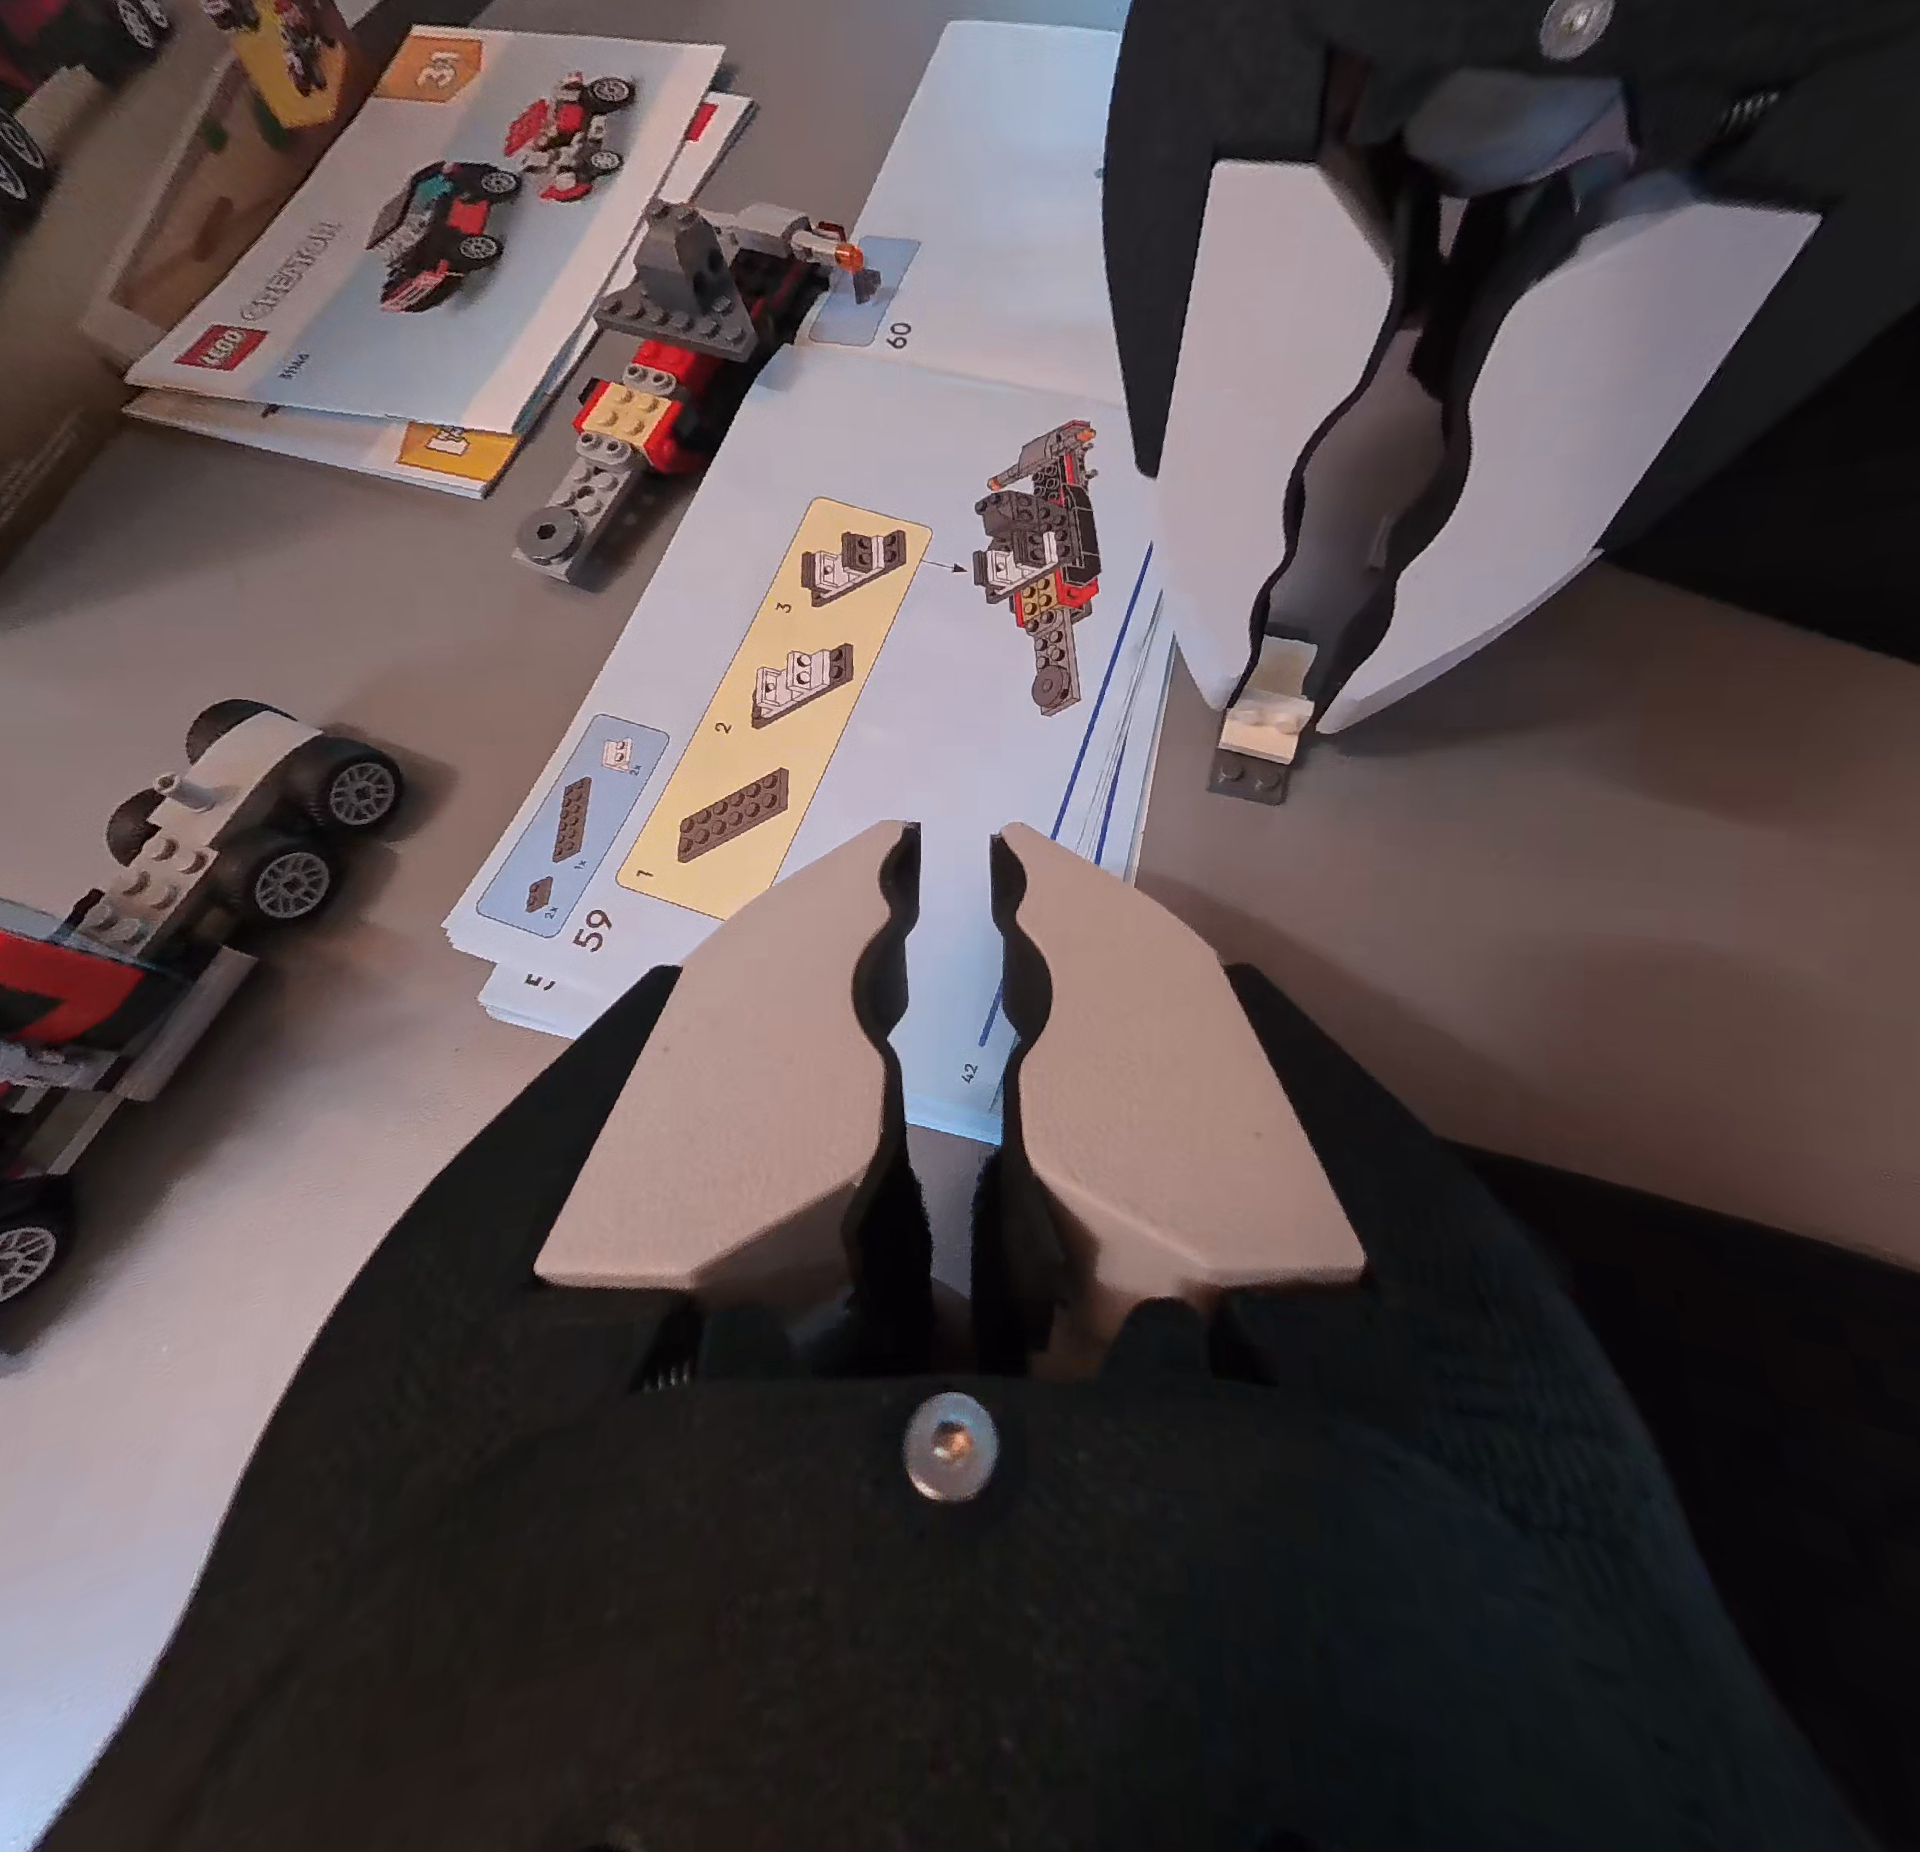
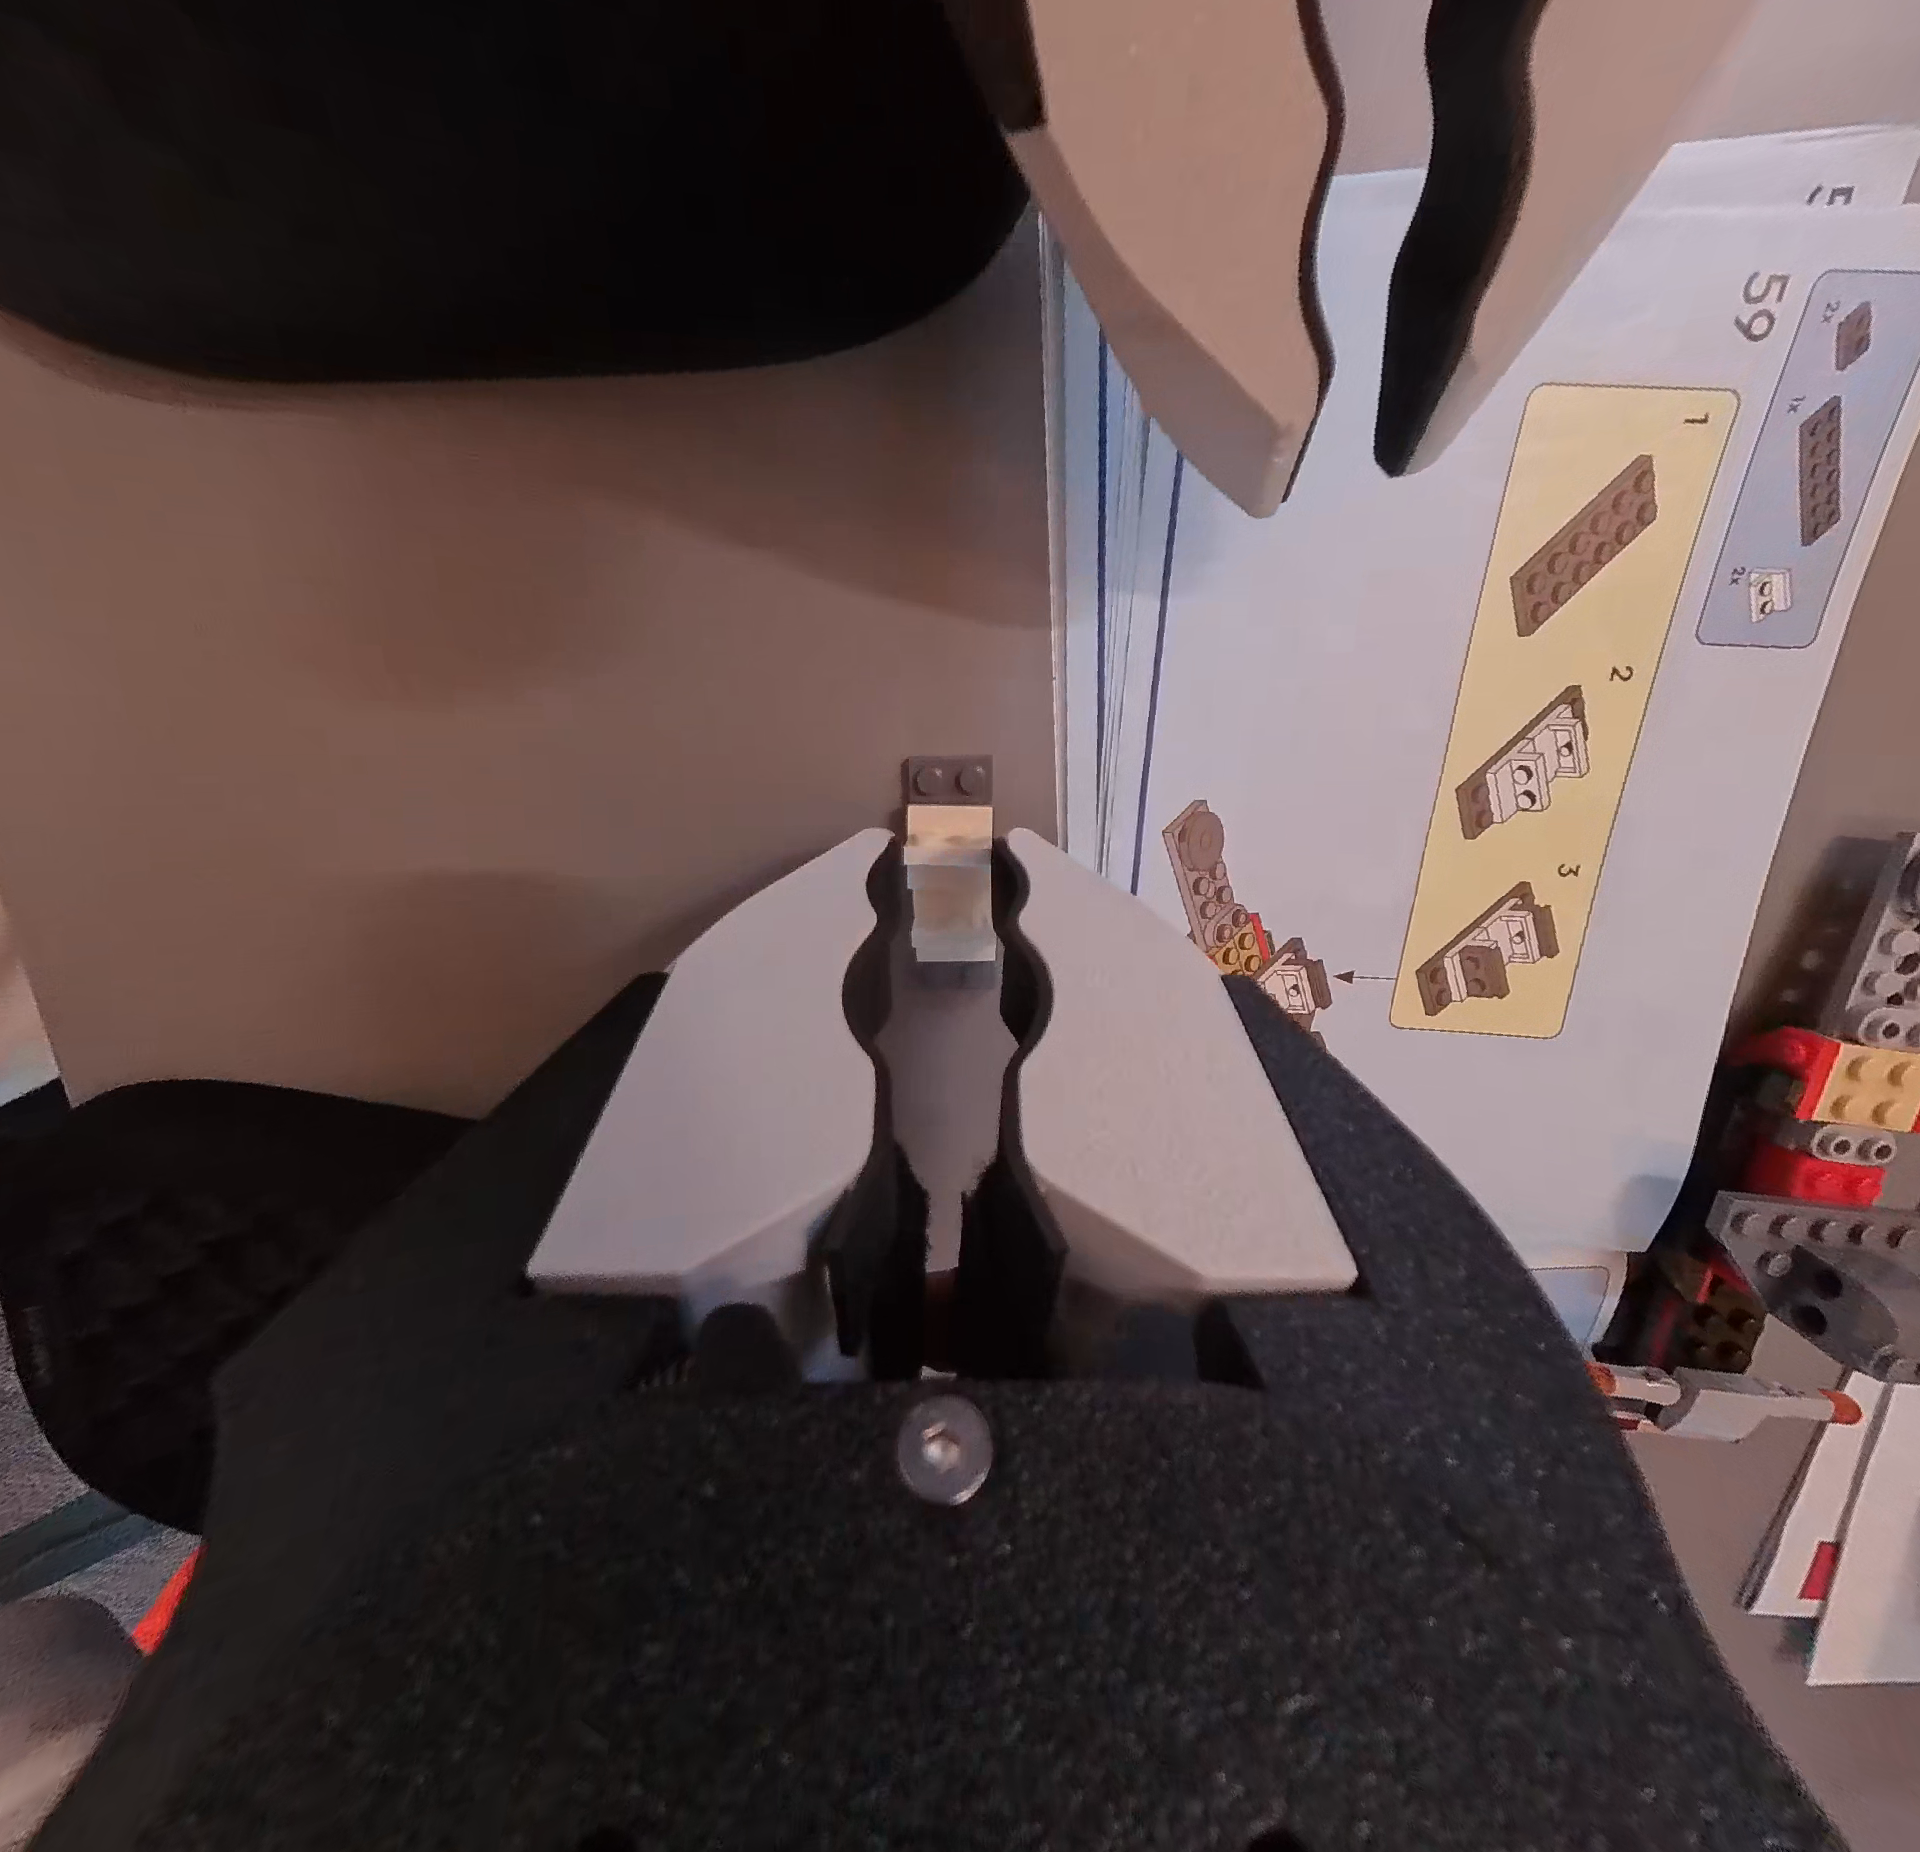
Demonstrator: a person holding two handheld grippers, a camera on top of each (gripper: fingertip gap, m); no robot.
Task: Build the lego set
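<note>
The right gripper [image 2: 948,838] is clenched on a small stack of bricks [image 2: 948,872]: a dark grey plate with white bricks mounted on top. The stack sits on the grey table [image 2: 520,659], just beside the edge of the open instruction booklet [image 2: 1351,763]. In the left wrist view the same stack [image 1: 1259,737] shows at the tips of that gripper [image 1: 1276,706], with the grey plate's studded end protruding past the fingertips and resting on the table [image 1: 1507,867].

The left gripper [image 1: 954,841] hovers over the lower part of the open booklet [image 1: 935,431]. Its jaws stand slightly apart with nothing between them. In the right wrist view it [image 2: 1340,452] hangs above the booklet's edge, apart from the stack.

A partly built model [image 1: 665,389] in red, grey and tan lies at the far side of the booklet, partly on its page; it appears at the right edge of the right wrist view [image 2: 1829,1127]. Closed booklets [image 1: 416,244] lie in a pile beyond it. A finished white, red and black vehicle with grey wheels [image 1: 208,867] stands on the table to the left, well apart from both grippers. The set's box [image 1: 260,15] stands at the far left corner.
</note>
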